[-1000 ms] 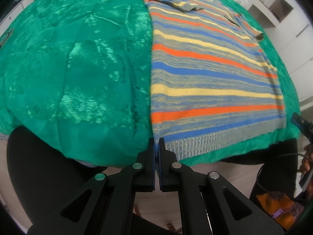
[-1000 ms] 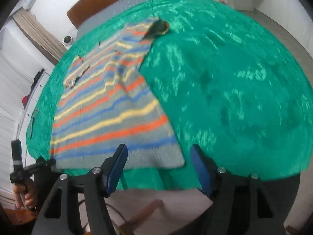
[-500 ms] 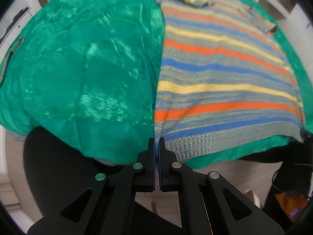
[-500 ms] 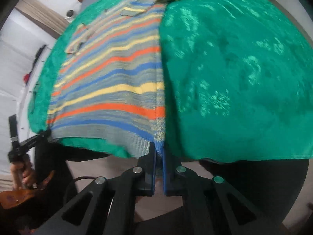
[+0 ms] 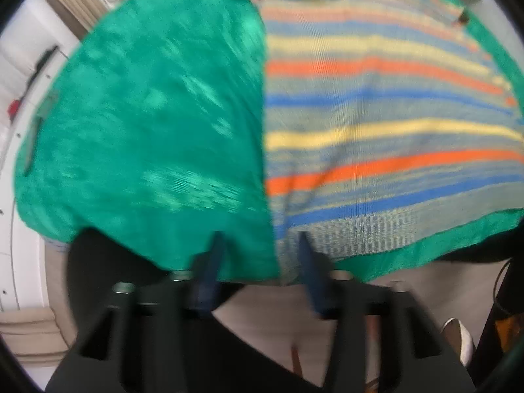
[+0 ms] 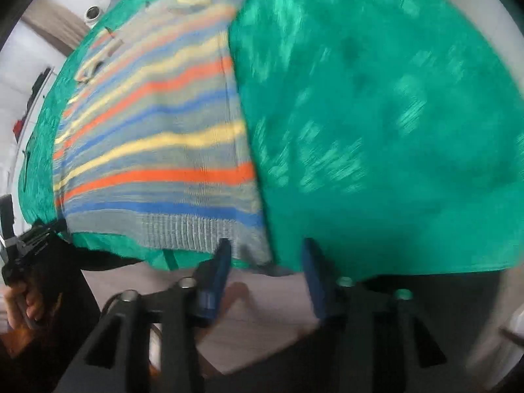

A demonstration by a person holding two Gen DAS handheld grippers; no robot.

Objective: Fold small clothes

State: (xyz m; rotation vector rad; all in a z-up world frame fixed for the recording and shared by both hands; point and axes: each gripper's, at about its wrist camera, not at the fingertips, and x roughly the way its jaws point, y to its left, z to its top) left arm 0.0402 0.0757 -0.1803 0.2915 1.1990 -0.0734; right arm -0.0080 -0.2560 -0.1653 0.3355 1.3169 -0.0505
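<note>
On the green bedspread (image 5: 147,124), a striped sweater (image 5: 376,137) lies flat.

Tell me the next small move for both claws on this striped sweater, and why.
Probably back both off: the left claw and right claw are opening at the striped sweater's hem corners, and it lies flat on the green bedspread.

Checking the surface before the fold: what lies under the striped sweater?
The striped sweater lies flat on a green patterned cloth, which shows all around it. Whatever is beneath that cloth, or directly under the sweater, is covered.
</note>
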